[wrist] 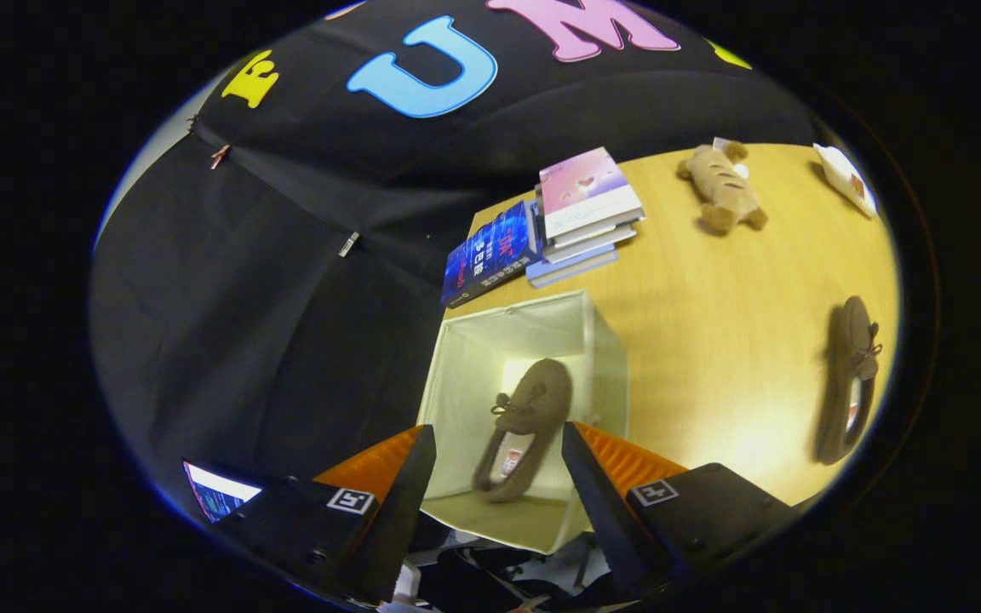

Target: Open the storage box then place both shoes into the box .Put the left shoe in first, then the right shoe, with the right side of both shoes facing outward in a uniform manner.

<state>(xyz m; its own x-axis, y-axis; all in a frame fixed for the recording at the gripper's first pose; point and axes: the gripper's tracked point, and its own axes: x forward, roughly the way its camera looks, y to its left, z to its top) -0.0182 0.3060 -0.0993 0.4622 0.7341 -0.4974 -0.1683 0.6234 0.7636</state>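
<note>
A cream storage box (605, 375) stands open on the wooden table, just ahead of my fingers. One brown moccasin shoe (524, 421) lies inside it, its toe pointing away from me. My gripper (499, 460) hovers above the box, open, with nothing between its fingers; the shoe in the box shows through the gap. A second brown shoe (850, 379) lies on the table well to the right of the box, apart from the gripper.
A stack of books (584, 217) and a blue book (490, 254) lie beyond the box at the table's far edge. A tan plush toy (722, 189) and a small white packet (846, 177) sit further right. Bare tabletop (729, 332) separates box and second shoe.
</note>
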